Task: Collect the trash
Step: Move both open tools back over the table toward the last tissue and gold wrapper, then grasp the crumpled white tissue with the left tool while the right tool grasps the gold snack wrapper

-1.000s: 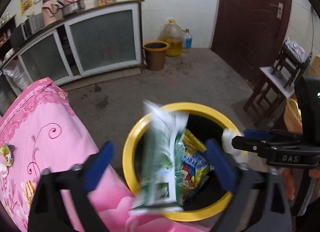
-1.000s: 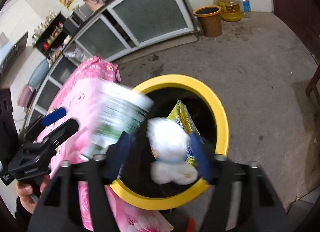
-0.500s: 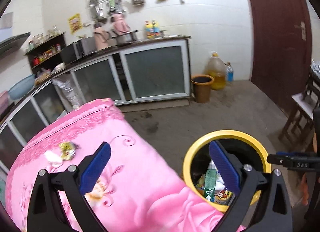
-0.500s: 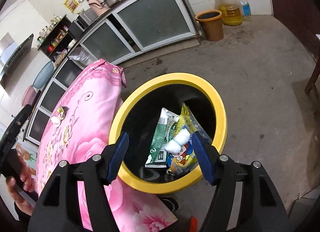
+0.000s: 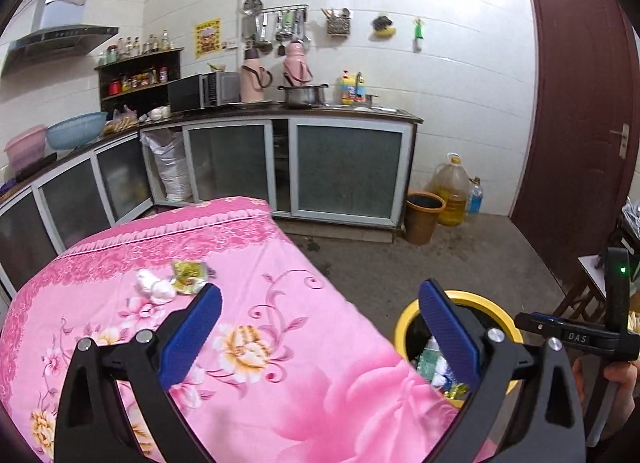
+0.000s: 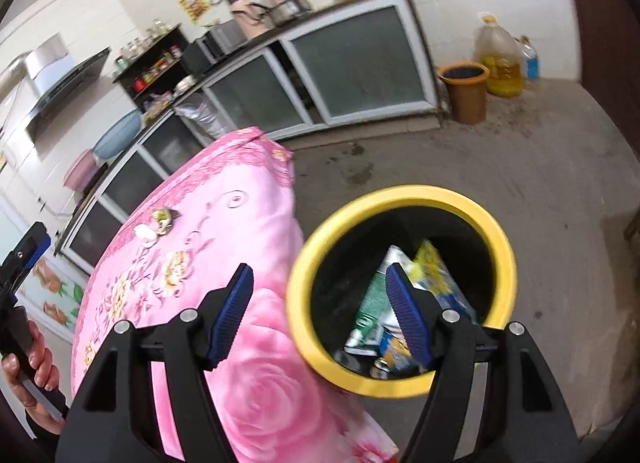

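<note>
A yellow-rimmed black bin stands on the floor beside a table under a pink flowered cloth. In it lie a green-white wrapper and a yellow snack bag. The bin also shows in the left wrist view. On the cloth lie a white crumpled tissue and a yellow-green wrapper, small in the right wrist view. My left gripper is open and empty above the cloth. My right gripper is open and empty over the bin's near rim.
A brown bucket, an oil jug and a water bottle stand by the far wall. Kitchen cabinets run behind the table. A dark red door and a small stool are at the right.
Both grippers let go of their trash, the green wrapper and the white tissue, which dropped into the bin. Both then pulled back and swung left toward the table; the left one rose.
</note>
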Tool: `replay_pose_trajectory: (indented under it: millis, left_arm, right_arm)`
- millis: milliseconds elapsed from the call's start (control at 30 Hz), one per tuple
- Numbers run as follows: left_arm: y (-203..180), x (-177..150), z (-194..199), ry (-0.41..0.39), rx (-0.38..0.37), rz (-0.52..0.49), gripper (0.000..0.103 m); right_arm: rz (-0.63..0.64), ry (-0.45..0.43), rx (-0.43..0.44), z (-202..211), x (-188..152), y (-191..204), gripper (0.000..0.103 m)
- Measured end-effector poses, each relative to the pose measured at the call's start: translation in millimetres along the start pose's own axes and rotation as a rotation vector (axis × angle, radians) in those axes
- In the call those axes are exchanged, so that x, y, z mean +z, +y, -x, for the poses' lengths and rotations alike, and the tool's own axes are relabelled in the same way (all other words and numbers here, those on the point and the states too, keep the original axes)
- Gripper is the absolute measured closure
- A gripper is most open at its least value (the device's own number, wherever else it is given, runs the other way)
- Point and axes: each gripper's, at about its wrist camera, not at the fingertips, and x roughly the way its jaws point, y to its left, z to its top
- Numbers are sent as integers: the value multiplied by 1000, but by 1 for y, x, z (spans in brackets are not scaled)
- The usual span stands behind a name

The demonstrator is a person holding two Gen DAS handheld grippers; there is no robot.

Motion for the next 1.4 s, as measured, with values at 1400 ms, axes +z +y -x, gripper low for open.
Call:
replay_pose_trajectory:
  millis: [1400]
  left_arm:
    - [273, -34, -255, 451, -231, -168, 8]
  right_arm:
    - [359, 552, 302, -392, 90, 330, 43]
